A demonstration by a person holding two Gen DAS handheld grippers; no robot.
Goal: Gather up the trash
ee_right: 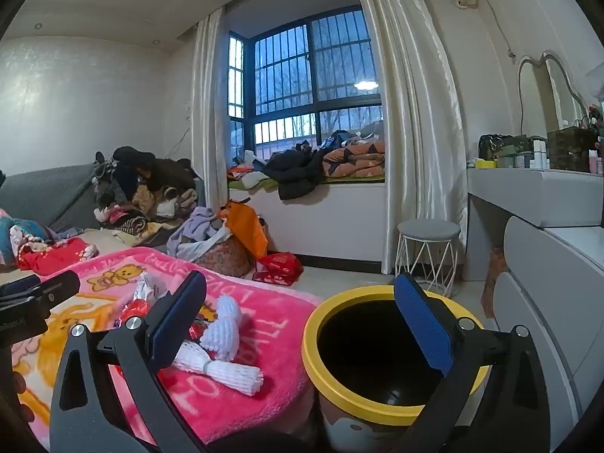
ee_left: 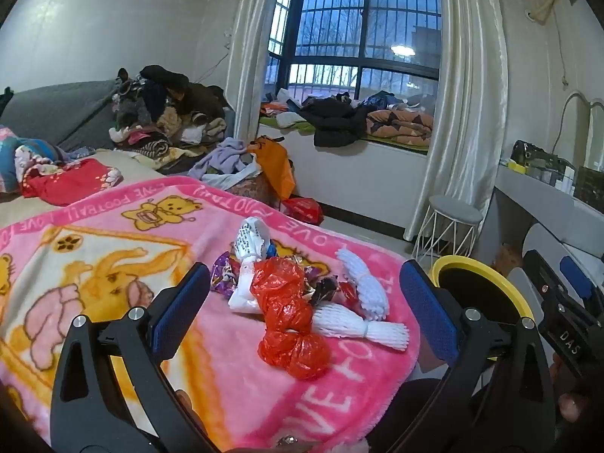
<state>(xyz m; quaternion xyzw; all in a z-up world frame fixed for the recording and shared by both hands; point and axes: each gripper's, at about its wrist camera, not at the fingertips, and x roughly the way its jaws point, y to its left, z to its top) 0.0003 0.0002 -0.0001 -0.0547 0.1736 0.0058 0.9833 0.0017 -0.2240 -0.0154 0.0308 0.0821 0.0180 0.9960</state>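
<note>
A heap of trash lies on the pink blanket [ee_left: 113,249] near its corner: a crumpled red plastic bag [ee_left: 288,317], two white foam nets [ee_left: 362,326] [ee_right: 221,372], a white printed wrapper [ee_left: 251,241] and shiny candy wrappers [ee_left: 222,275]. My left gripper [ee_left: 305,309] hovers open just short of the heap, nothing between its blue pads. A yellow-rimmed bin [ee_right: 381,351] [ee_left: 479,290] with a dark inside stands beside the bed corner. My right gripper [ee_right: 302,336] stands open over the bin's near edge, holding nothing. It also shows at the right edge of the left wrist view [ee_left: 566,302].
Clothes pile [ee_left: 166,113] at the bed's far end and on the window seat [ee_right: 317,166]. An orange bag [ee_right: 247,230] and red bag [ee_right: 277,266] lie on the floor. A white wire stool [ee_right: 428,253] and a grey dresser [ee_right: 547,204] stand right of the bin.
</note>
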